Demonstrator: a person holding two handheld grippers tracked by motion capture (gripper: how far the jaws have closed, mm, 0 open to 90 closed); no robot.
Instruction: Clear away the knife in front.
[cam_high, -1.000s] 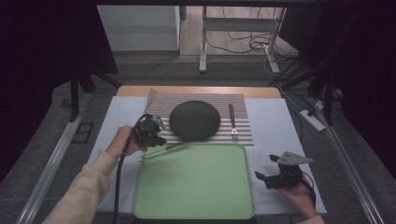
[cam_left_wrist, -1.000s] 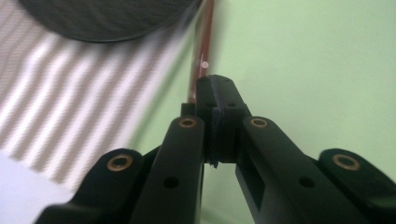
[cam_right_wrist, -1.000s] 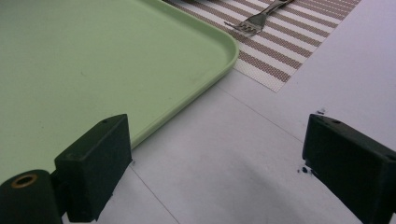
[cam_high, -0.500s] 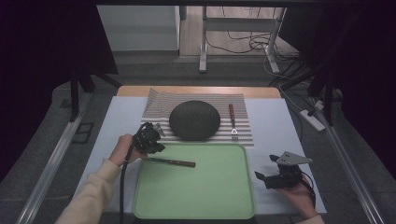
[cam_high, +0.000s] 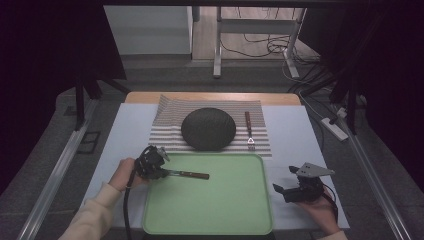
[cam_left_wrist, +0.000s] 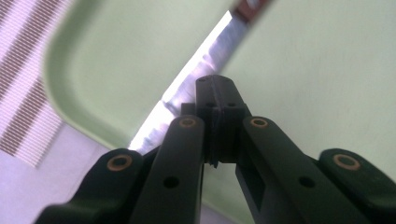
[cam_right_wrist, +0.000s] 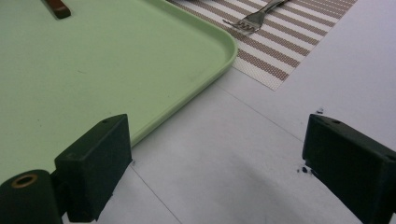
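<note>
A knife (cam_high: 187, 174) with a brown handle and a steel blade (cam_left_wrist: 187, 88) hangs over the left part of the green tray (cam_high: 220, 210). My left gripper (cam_high: 159, 169) is shut on the blade, at the tray's left edge, with the handle pointing right. In the left gripper view the jaws are pressed together on the blade. My right gripper (cam_high: 280, 190) rests on the white table to the right of the tray, open with nothing between its fingers (cam_right_wrist: 95, 161). A dark round plate (cam_high: 208, 128) and a fork (cam_high: 248, 131) lie on the striped placemat (cam_high: 170, 112) behind the tray.
The white tabletop (cam_high: 295, 130) has bare room on both sides of the tray. The fork's tines (cam_right_wrist: 247, 21) lie near the tray's far right corner. A power strip (cam_high: 334, 128) and cables lie on the floor to the right.
My left gripper has carried the knife from the placemat's front edge toward me and onto the tray's left part. The right gripper has stayed put.
</note>
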